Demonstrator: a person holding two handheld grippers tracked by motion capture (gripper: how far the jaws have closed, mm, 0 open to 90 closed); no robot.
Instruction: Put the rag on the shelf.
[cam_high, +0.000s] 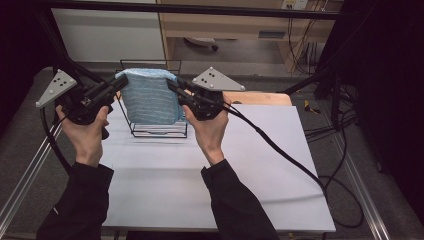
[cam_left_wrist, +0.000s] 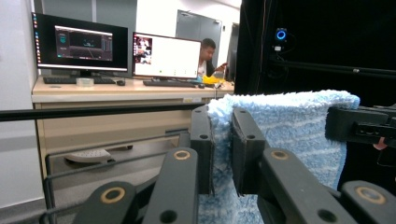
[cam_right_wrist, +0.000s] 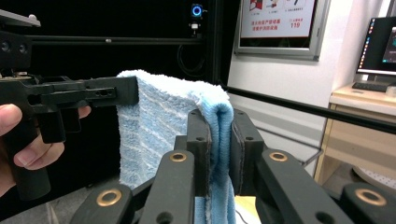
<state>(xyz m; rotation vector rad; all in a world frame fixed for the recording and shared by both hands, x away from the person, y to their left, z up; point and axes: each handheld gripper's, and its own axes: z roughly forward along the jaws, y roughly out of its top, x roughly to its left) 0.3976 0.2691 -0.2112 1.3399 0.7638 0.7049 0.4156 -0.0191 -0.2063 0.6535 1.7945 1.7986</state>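
Observation:
A light blue towel hangs stretched between my two grippers above a black wire rack at the back of the white table. My left gripper is shut on the towel's left top edge; in the left gripper view the jaws pinch the fluffy fold. On the right top corner my right gripper is shut as well, and its own view shows the towel clamped between its pads. The towel's lower part drapes over the rack.
A wooden board lies at the table's back right. Cables trail from the right gripper across the table and off its right side. A black frame bar crosses overhead at the back. A desk with monitors stands beyond.

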